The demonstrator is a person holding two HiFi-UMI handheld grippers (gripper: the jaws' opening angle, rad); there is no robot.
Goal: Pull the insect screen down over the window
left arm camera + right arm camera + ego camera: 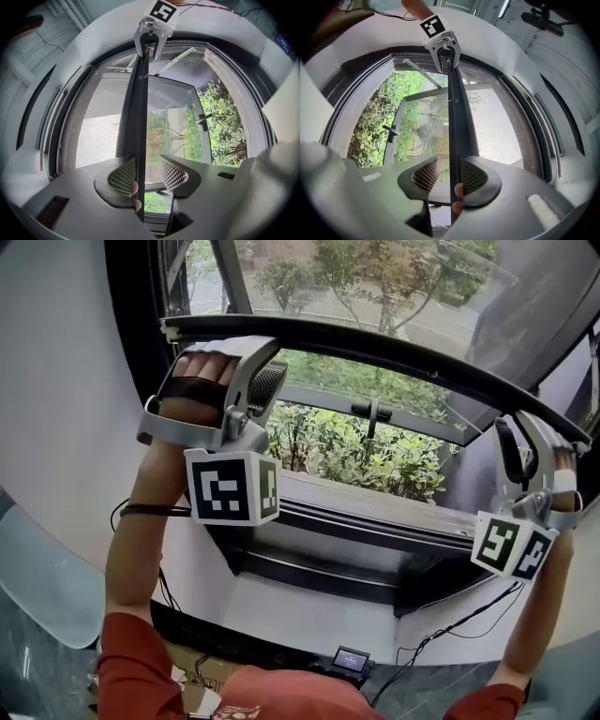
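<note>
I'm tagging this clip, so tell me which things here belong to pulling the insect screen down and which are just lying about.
In the job: left gripper, right gripper, pull bar between both open jaw pairs, screen mesh.
Lying about: black cable, small display device, window handle.

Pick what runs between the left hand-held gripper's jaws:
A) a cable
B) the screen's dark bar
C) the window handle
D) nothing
B: in the left gripper view the bar passes between the open jaws of the left hand-held gripper, close against one side with a gap on the other.
</note>
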